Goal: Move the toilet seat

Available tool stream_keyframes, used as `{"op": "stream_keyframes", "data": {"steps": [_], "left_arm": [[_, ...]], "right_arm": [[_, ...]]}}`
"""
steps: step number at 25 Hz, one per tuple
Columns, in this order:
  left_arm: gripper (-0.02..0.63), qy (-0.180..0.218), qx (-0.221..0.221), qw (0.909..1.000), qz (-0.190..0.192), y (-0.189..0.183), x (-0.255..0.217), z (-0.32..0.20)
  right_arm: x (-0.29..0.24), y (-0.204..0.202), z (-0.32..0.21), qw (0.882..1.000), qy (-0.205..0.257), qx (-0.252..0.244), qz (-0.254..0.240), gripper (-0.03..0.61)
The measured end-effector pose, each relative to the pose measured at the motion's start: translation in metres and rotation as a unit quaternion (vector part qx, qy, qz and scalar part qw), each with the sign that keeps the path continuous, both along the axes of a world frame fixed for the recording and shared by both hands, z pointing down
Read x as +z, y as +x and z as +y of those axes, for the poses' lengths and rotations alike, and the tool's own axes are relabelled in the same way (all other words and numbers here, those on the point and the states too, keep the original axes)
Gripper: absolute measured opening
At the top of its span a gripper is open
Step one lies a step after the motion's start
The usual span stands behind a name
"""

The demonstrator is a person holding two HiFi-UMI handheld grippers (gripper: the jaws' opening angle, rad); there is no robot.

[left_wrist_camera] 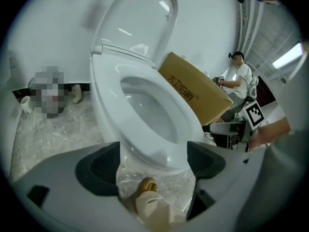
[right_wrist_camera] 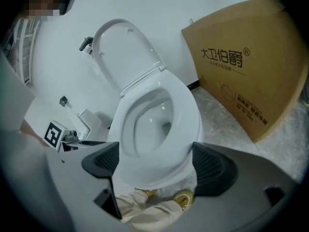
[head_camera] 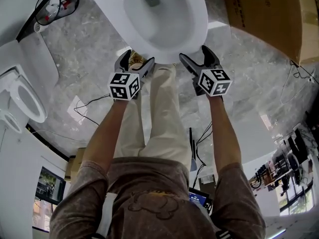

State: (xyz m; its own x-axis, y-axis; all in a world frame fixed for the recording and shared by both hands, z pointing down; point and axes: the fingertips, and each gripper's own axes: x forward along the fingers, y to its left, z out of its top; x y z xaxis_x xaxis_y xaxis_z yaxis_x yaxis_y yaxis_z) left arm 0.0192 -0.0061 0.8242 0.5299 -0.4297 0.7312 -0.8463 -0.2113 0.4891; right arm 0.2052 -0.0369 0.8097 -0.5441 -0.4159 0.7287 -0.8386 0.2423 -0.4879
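A white toilet (head_camera: 164, 19) stands in front of me with its seat ring (left_wrist_camera: 149, 110) lying down on the bowl and its lid (left_wrist_camera: 140, 23) raised against the wall. My left gripper (head_camera: 137, 59) is open at the front left of the rim, with its dark pads (left_wrist_camera: 99, 168) wide apart and nothing between them. At the front right of the rim my right gripper (head_camera: 195, 54) is open too. In the right gripper view the seat (right_wrist_camera: 154, 124) fills the span between that gripper's pads (right_wrist_camera: 215, 168) without touching them. Both grippers point down at the bowl's front edge.
A large cardboard box (head_camera: 269, 14) leans just right of the toilet. Another white toilet (head_camera: 20, 93) stands at the far left. Cables (head_camera: 89, 106) run over the marble floor. My legs and shoes (left_wrist_camera: 147, 187) are under the bowl's front. A person (left_wrist_camera: 239, 79) sits far off to the right.
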Motion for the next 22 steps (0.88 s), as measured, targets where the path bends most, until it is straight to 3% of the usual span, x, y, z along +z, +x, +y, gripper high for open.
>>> {"op": "stream_keyframes", "data": {"steps": [6, 15, 22], "left_arm": [[0.426, -0.020, 0.007, 0.9998, -0.002, 0.005, 0.013, 0.008], [0.426, -0.019, 0.025, 0.9994, -0.013, 0.017, 0.014, 0.010], [0.426, -0.022, 0.002, 0.9997, -0.009, 0.020, 0.008, 0.006]], "right_arm": [[0.011, 0.001, 0.003, 1.000, -0.009, -0.004, 0.003, 0.479], [0.015, -0.001, 0.005, 1.000, -0.014, -0.007, -0.003, 0.479], [0.008, -0.001, 0.003, 1.000, -0.022, -0.001, -0.021, 0.477]]}}
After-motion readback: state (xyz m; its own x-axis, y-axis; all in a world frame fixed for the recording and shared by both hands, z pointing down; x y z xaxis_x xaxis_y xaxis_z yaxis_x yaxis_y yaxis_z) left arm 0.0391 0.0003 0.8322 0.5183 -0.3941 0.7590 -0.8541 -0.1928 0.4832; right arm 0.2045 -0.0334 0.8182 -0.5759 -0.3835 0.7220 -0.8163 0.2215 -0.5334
